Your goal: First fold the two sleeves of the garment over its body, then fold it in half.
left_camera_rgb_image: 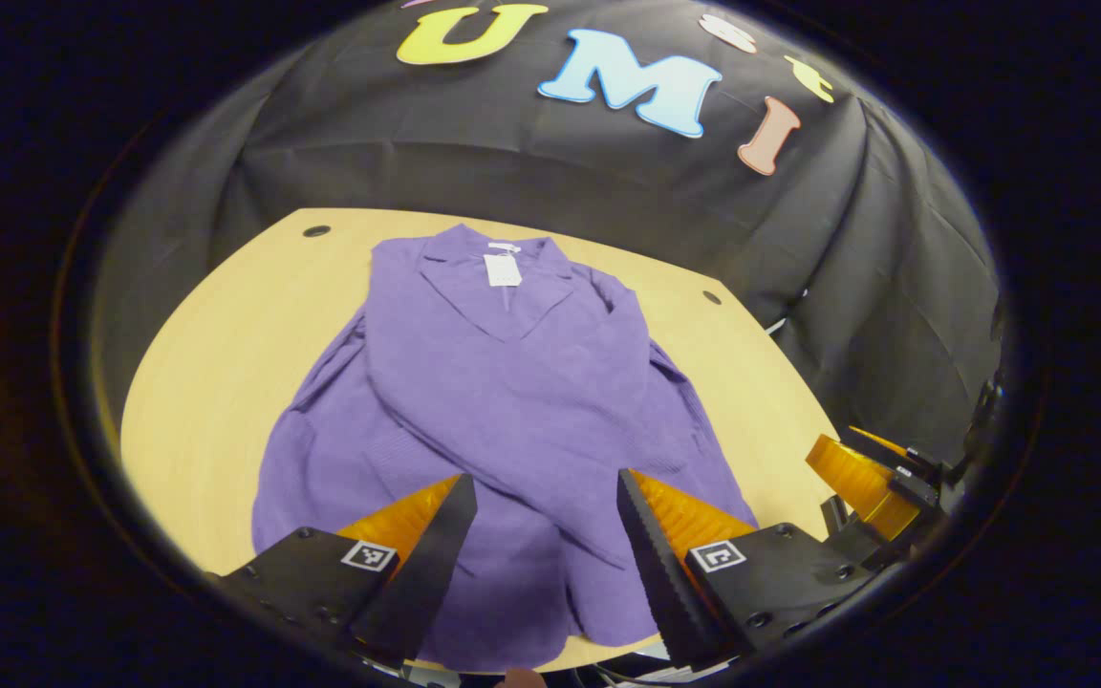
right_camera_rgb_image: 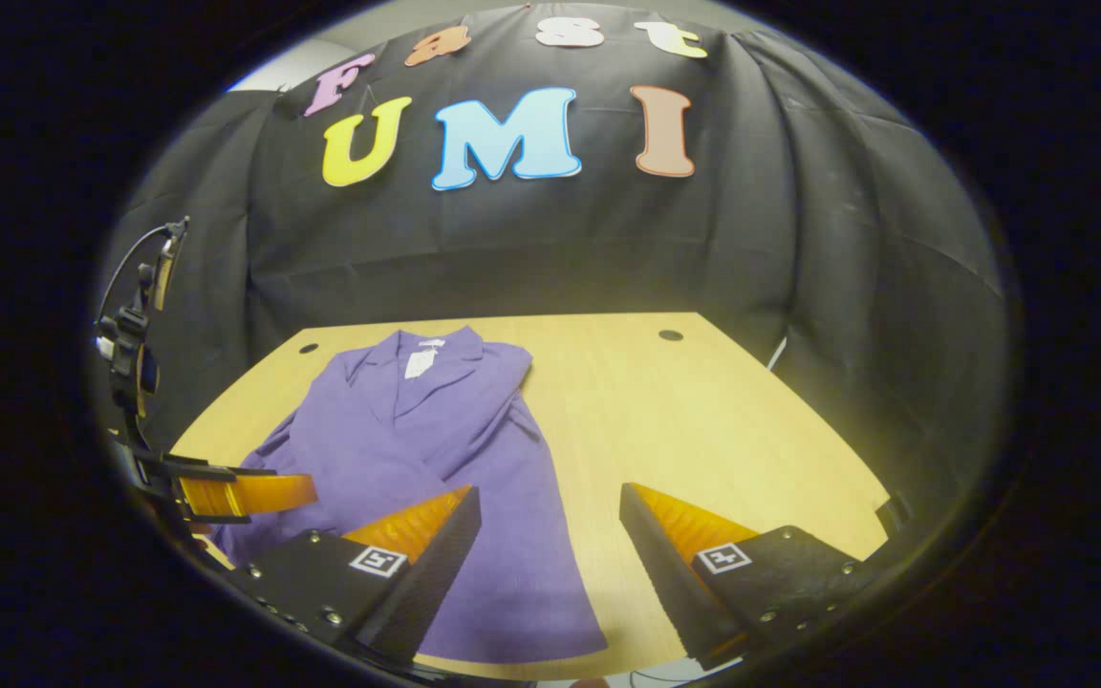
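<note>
Left claw (left_camera_rgb_image: 547, 535) and right claw (right_camera_rgb_image: 550, 545) gape, empty.

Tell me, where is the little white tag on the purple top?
In the left gripper view the white tag sits inside the collar at the far end of the purple garment, which lies on the wooden table.

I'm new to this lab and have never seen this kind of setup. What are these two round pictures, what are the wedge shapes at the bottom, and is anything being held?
A person holds a two-finger gripper in each hand, with a camera on each. The left gripper view looks past the left gripper; the right gripper view looks past the right gripper. Both are open and hold nothing. A purple garment lies on the wooden table, a sleeve across its front.
</note>
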